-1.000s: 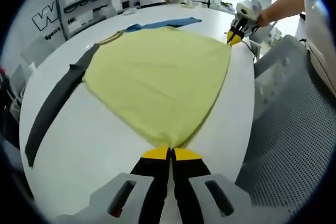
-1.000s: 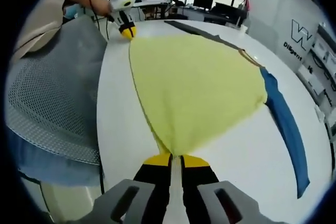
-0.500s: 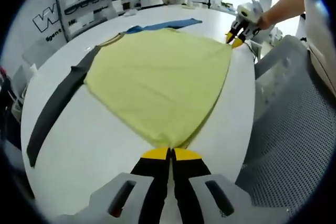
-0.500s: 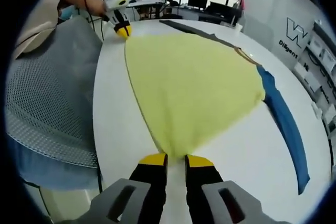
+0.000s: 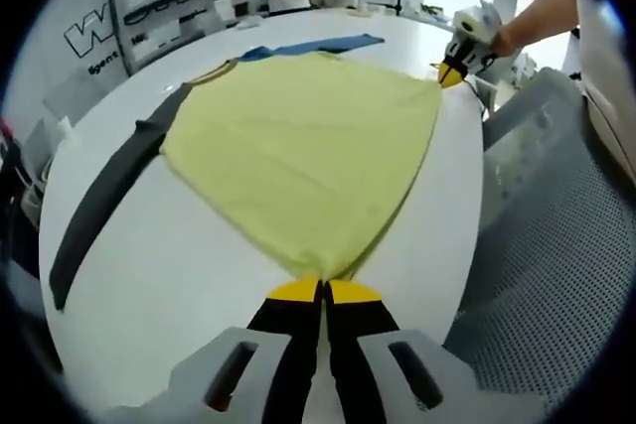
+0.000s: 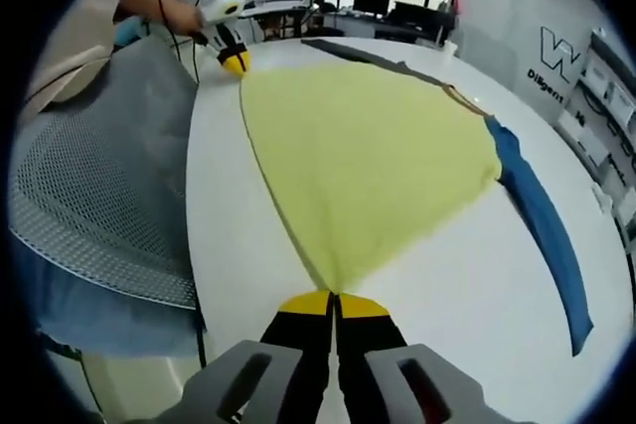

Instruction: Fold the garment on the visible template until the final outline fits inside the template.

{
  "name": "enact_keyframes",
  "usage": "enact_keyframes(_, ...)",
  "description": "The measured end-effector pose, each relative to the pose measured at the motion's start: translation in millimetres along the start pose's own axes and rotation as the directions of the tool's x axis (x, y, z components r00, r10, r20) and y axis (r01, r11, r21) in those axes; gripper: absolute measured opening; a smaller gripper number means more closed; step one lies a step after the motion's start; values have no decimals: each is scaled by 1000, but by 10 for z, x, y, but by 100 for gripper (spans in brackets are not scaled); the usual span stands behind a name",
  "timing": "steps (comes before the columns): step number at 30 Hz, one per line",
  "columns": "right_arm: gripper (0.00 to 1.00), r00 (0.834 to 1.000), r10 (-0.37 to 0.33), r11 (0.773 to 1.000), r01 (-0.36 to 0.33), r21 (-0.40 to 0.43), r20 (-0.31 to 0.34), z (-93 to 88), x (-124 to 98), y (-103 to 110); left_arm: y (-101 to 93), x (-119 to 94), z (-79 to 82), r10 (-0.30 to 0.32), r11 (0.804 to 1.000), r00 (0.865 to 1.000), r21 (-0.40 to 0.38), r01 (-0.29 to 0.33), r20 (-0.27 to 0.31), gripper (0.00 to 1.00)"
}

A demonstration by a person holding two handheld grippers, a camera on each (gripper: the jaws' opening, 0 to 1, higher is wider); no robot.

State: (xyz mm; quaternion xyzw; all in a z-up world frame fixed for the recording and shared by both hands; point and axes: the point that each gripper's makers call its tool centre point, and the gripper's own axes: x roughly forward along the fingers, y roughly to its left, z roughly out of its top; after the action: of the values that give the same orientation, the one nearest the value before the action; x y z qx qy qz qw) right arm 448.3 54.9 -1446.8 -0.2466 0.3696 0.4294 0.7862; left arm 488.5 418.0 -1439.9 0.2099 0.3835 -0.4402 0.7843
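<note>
Yellow garment [image 5: 303, 151] lies spread flat on the white table [image 5: 189, 275], stretched between both grippers; L gripper [image 5: 324, 290] has jaws pinched tight on the near corner of the cloth; R gripper [image 6: 336, 303] likewise clamps its own corner, jaws together w/ fabric tip between them; black sleeve [image 5: 104, 196] trails off one side, blue sleeve [image 6: 542, 230] off the other; grey mesh chair [image 6: 94, 196] sits just beside the table edge.
</note>
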Motion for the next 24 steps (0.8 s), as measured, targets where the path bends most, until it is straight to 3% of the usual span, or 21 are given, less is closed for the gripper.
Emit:
enact_keyframes(9, 0, 1000, -9, 1000, 9, 29, -12, -11, -21, -14, -58, 2, -44, -24, 1000, 1000, -6, 24, -12, 5)
enact_keyframes(17, 0, 997, -35, 996, 28, 90, 68, 283, -22, -184, -97, -7, -63, -22, 1000, 1000, 20, 22, -10, 5)
enact_keyframes(24, 3, 997, 23, 999, -26, 47, 70, 415, 144, -72, -119, -17, -77, -2, 999, 1000, 51, 2, 1, 5)
